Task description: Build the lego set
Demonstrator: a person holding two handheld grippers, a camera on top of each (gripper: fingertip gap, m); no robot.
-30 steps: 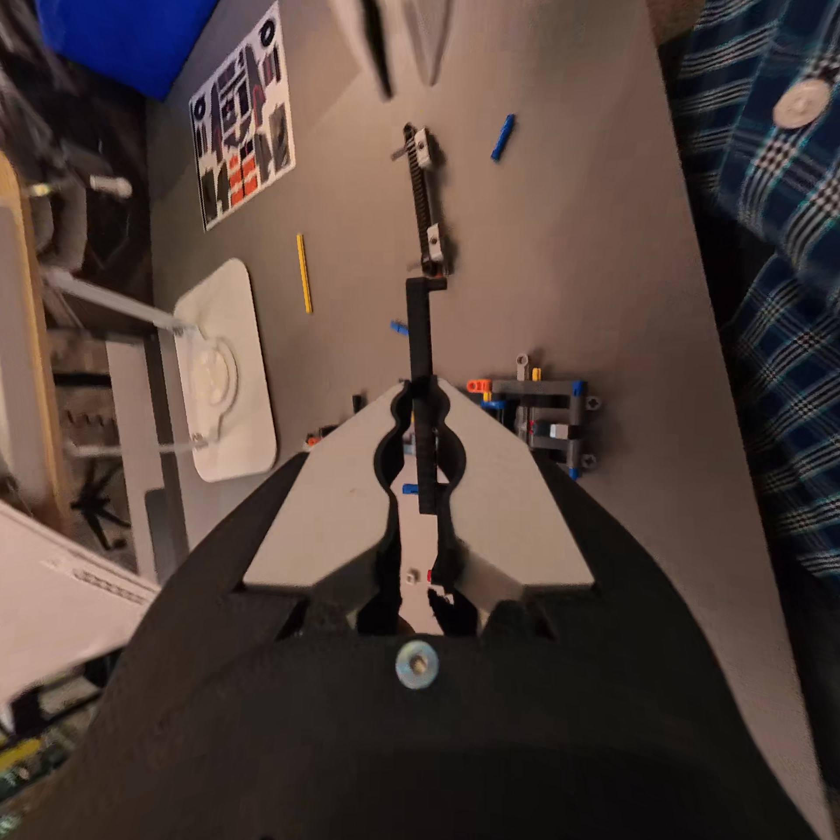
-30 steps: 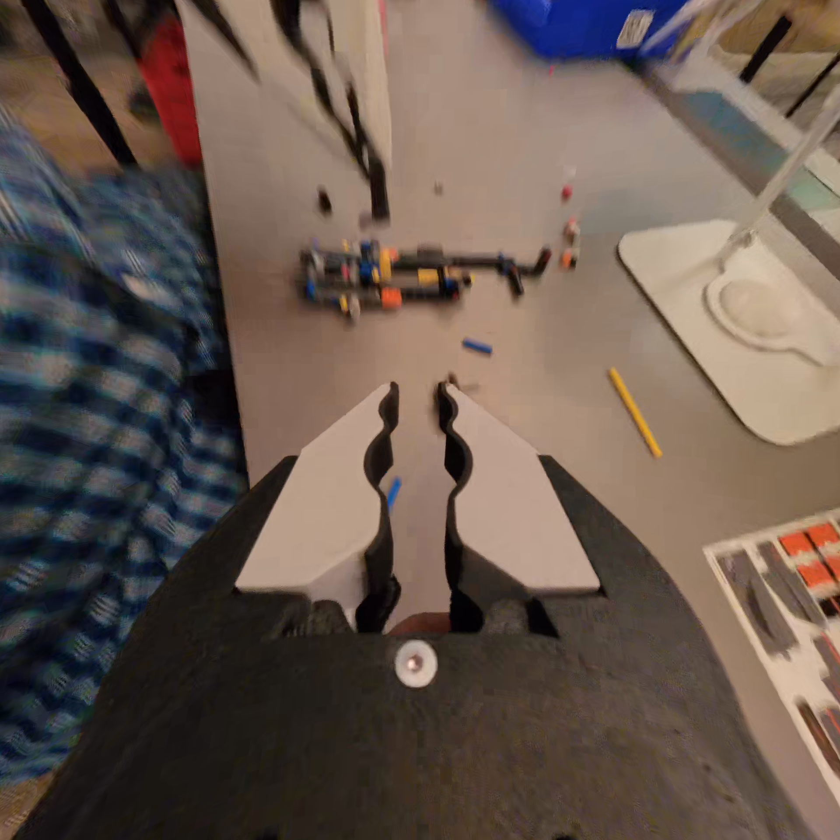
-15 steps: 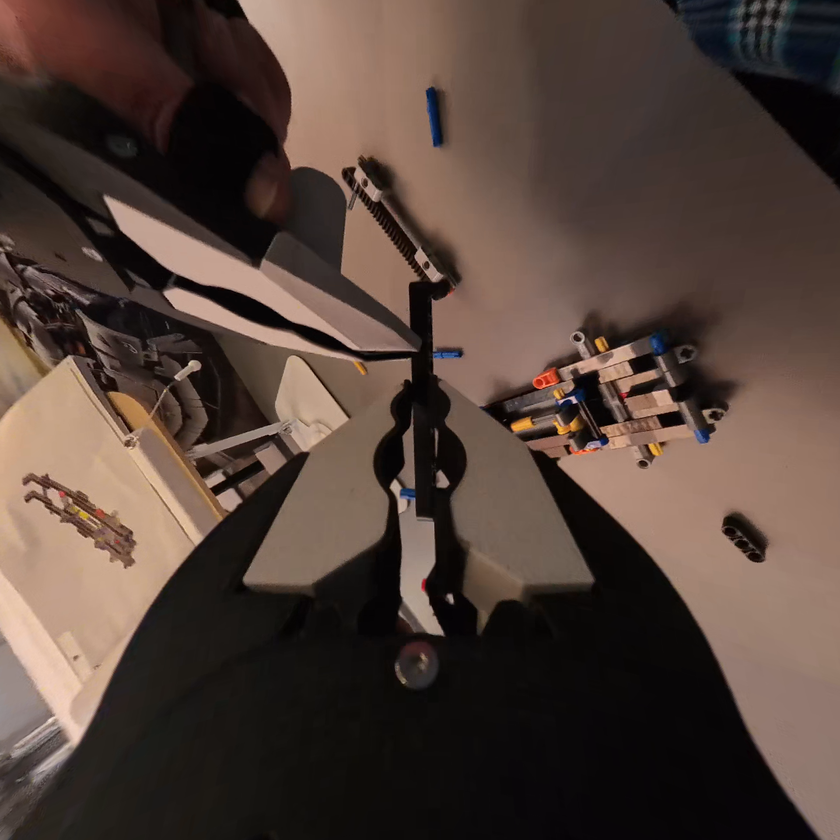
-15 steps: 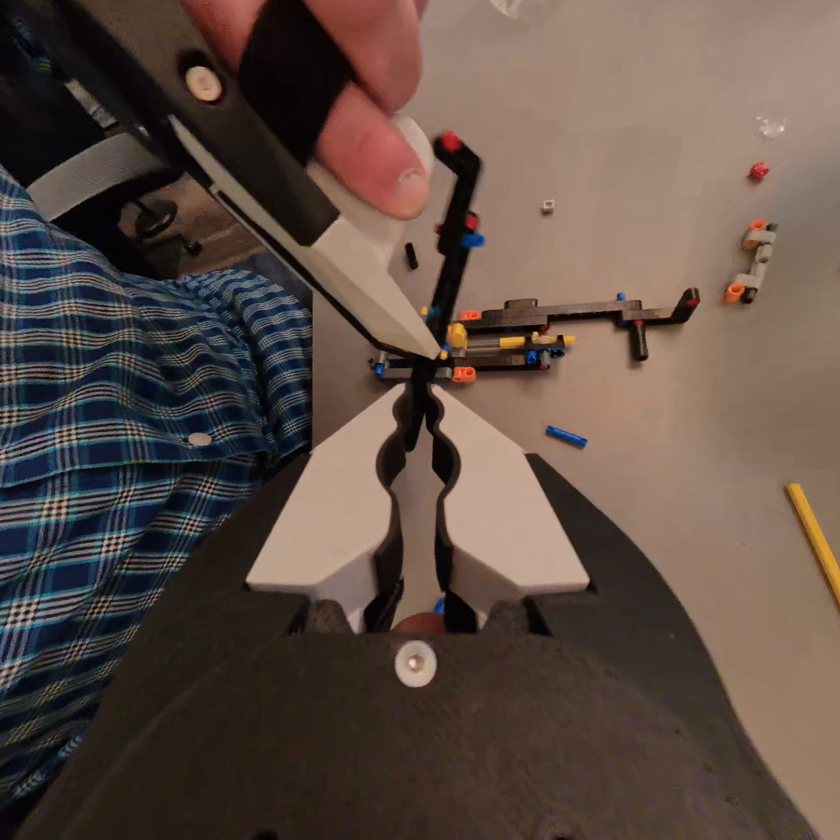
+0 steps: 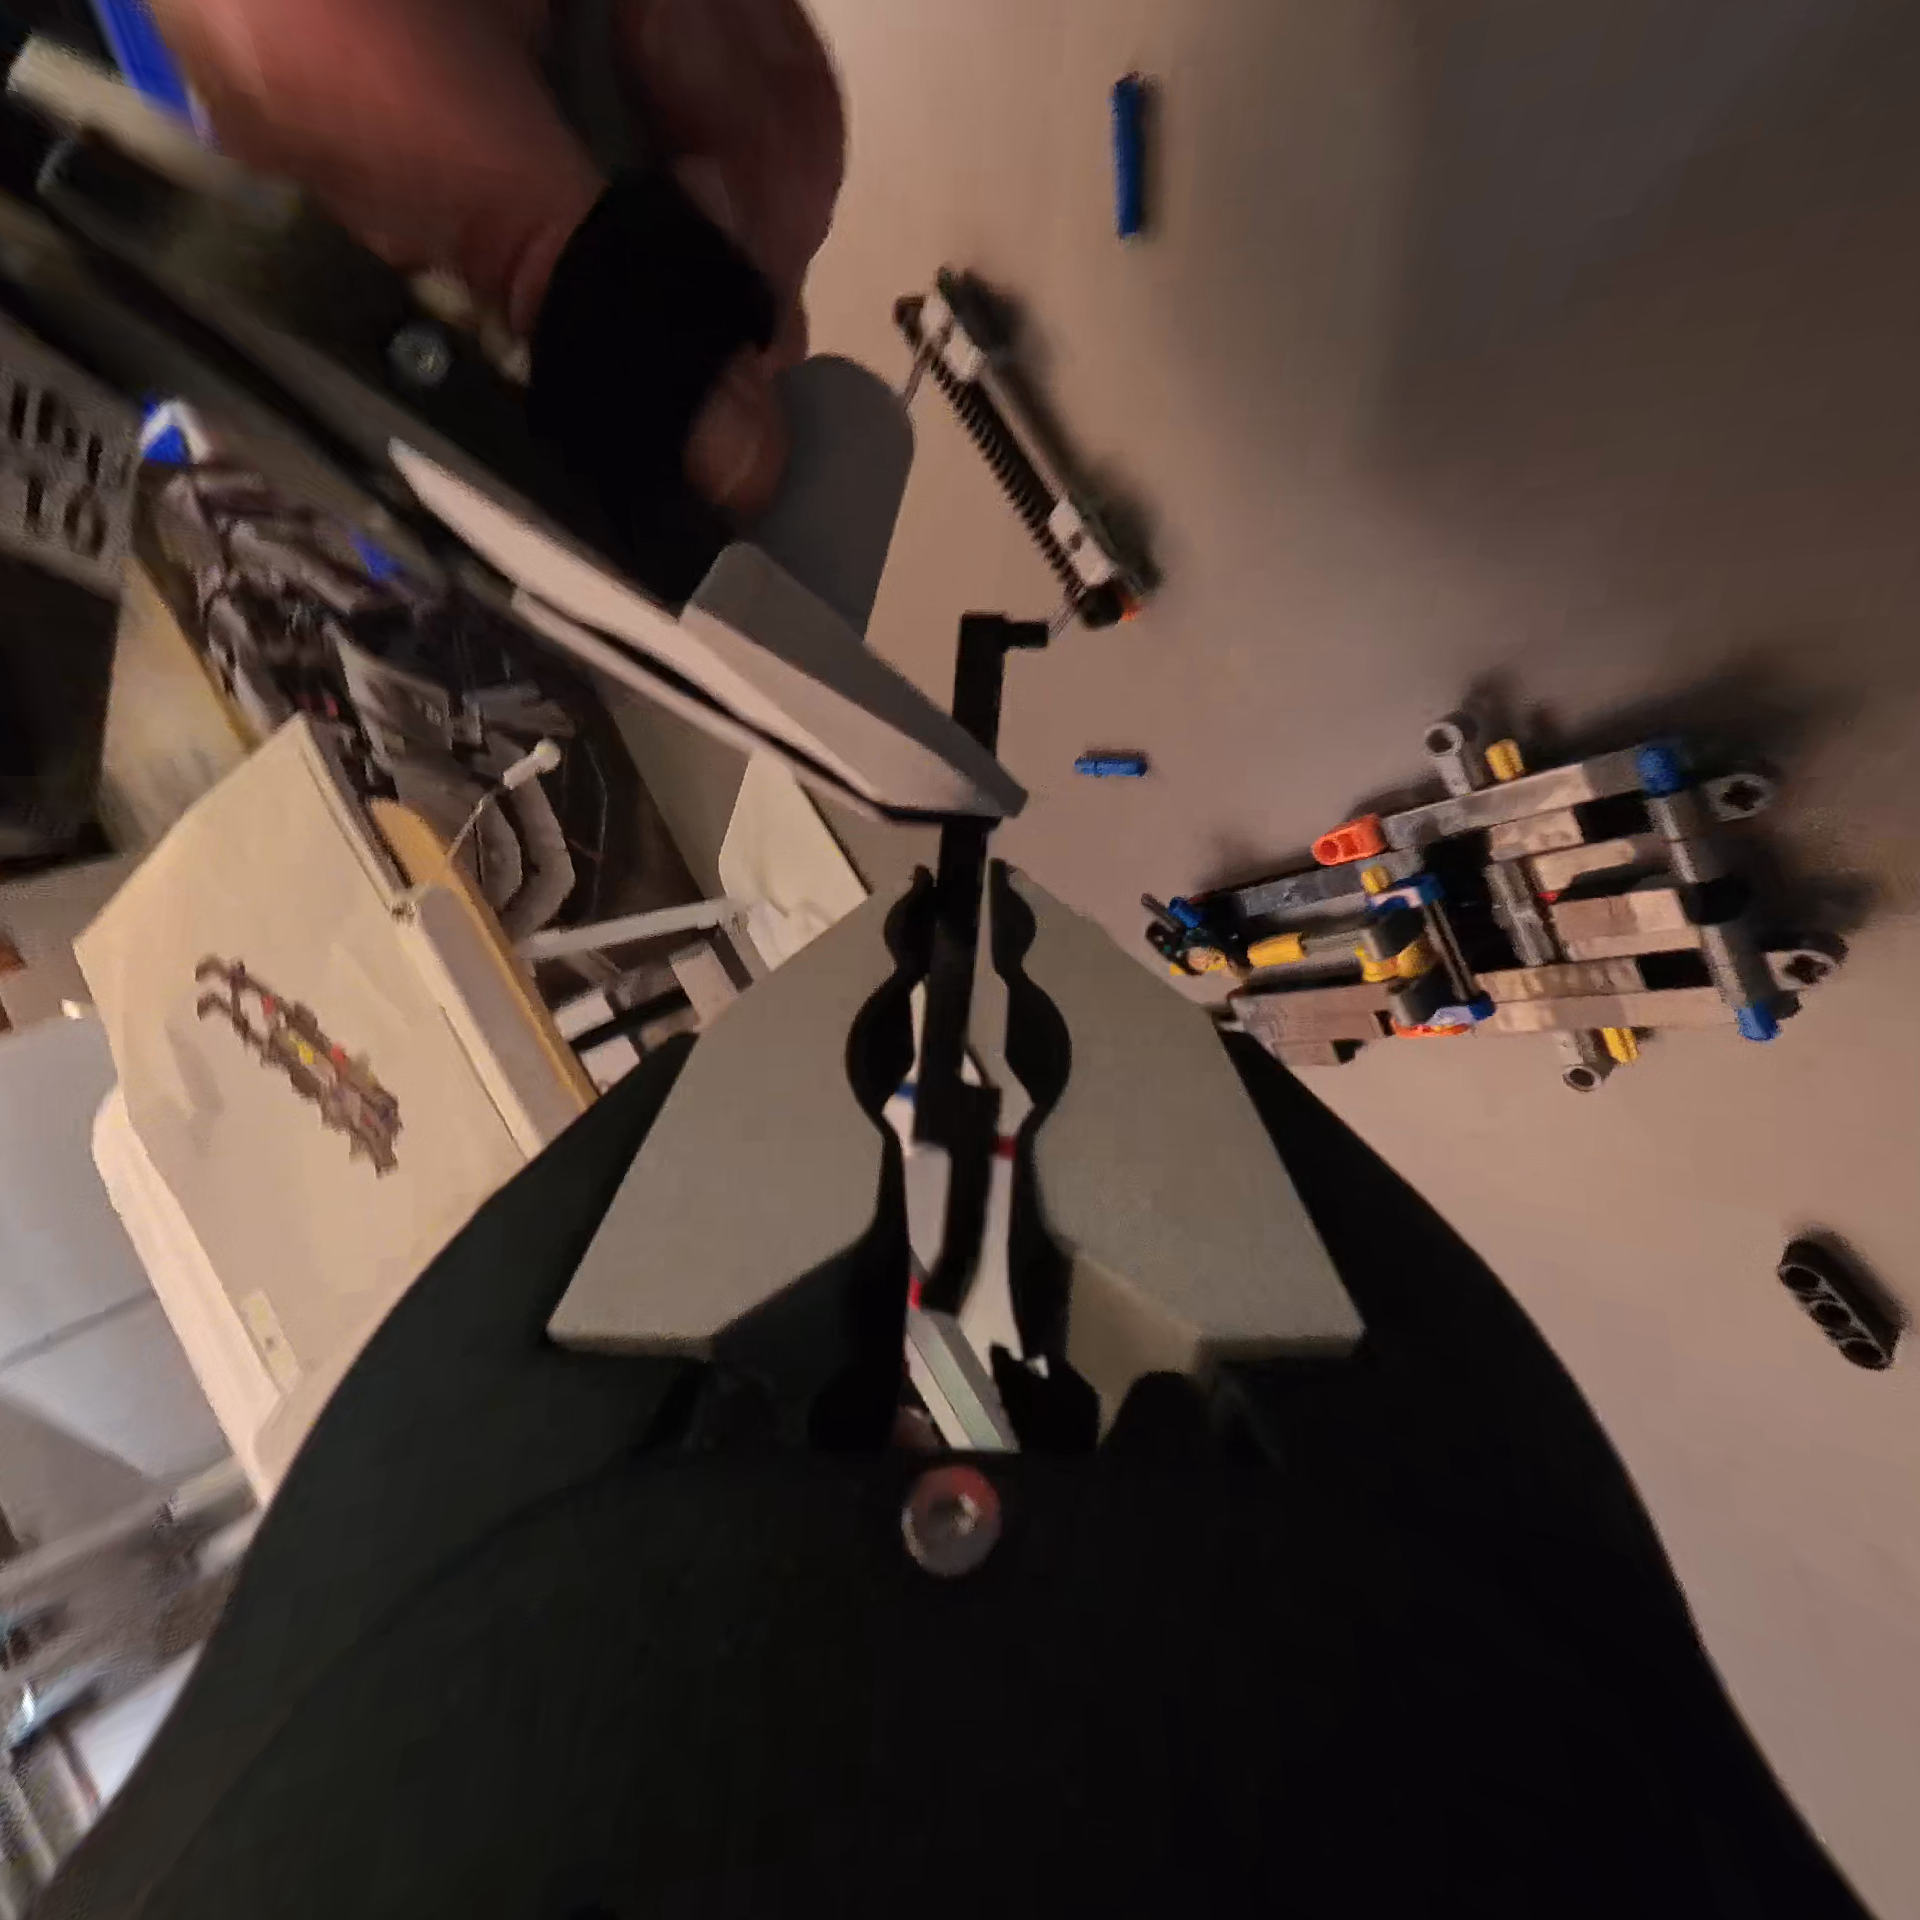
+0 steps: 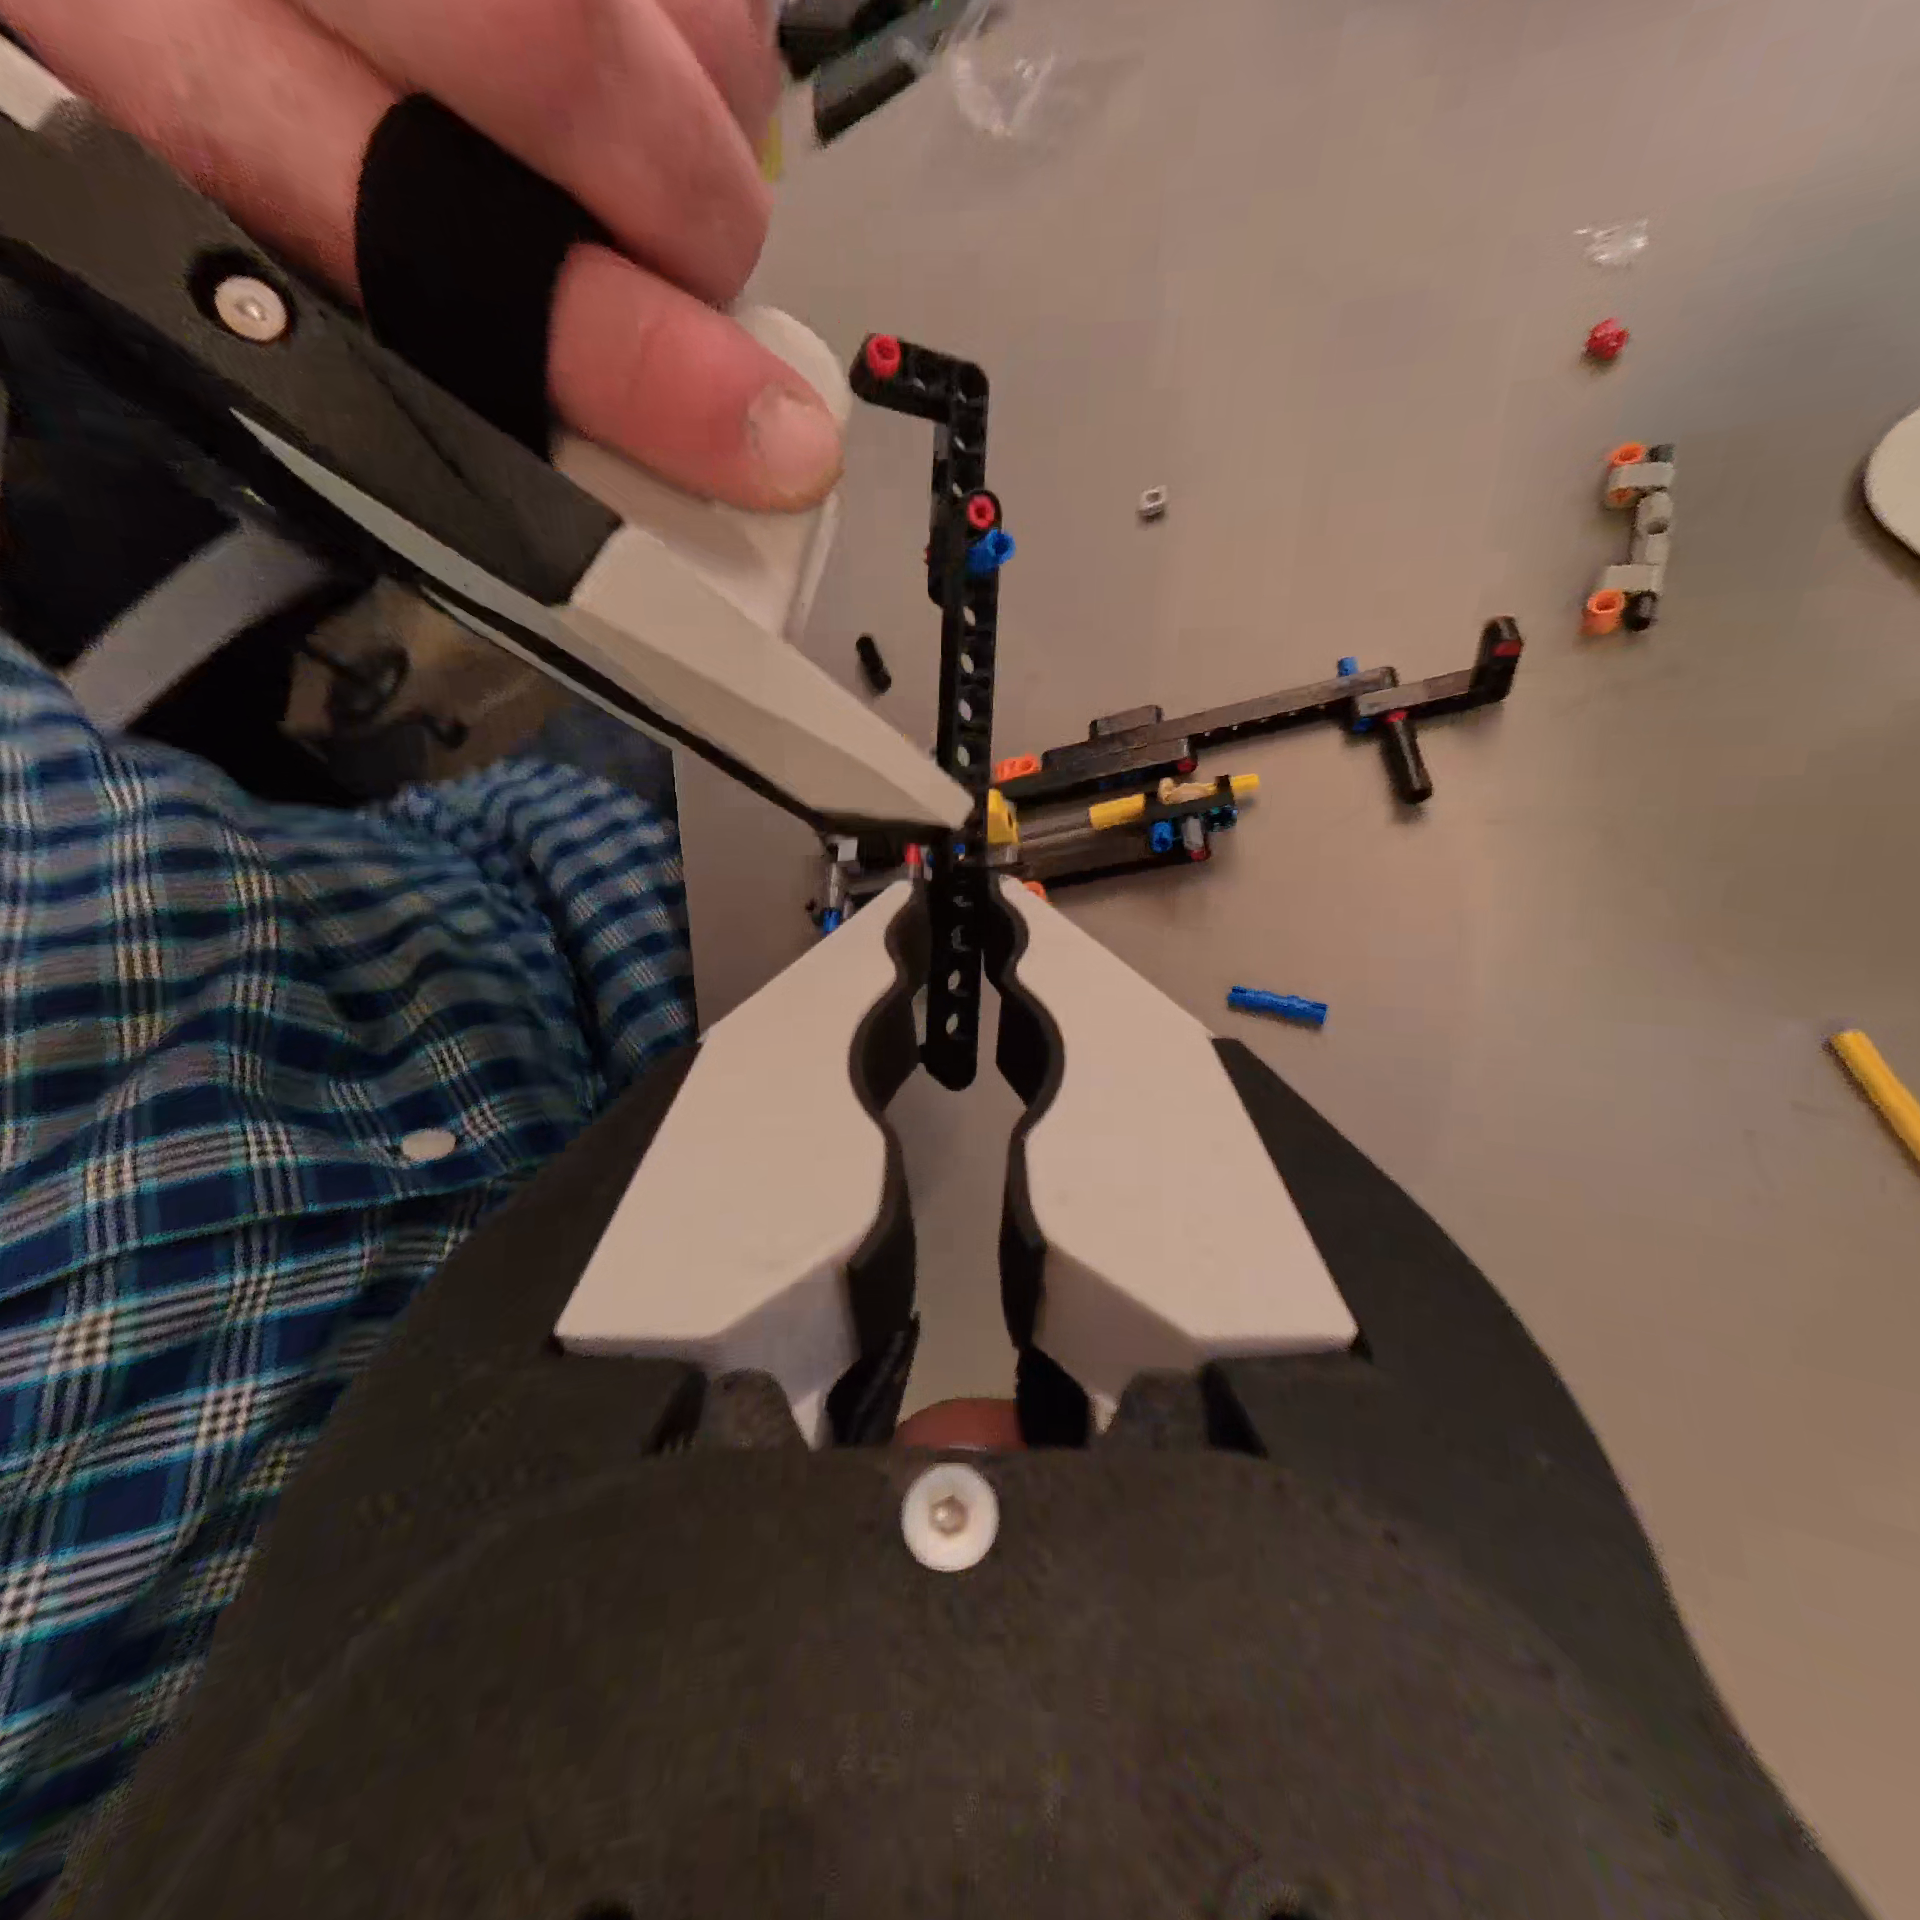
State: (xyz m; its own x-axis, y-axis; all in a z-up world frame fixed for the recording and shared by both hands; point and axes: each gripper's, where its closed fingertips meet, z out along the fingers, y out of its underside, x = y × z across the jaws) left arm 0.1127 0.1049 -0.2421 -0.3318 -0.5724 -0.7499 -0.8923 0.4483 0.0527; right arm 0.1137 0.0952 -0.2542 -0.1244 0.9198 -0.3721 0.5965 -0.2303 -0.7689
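Left tool (image 5: 954, 883) is clenched on the black beam (image 5: 977, 727), held above the tabletop (image 5: 1455, 416). Right tool (image 6: 958, 894) grips the same beam's other end; the chassis (image 5: 1507, 914) lies right of it.

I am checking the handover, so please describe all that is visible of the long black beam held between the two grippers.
The black beam is a long, thin plastic-looking lego piece with a row of round holes and a short bend at its far end. Red pins sit in the bent tip and lower down, with a blue pin beside the lower one. It is held above the grey table. The right gripper closes on one end, and the left gripper grips it too, their tips almost meeting.
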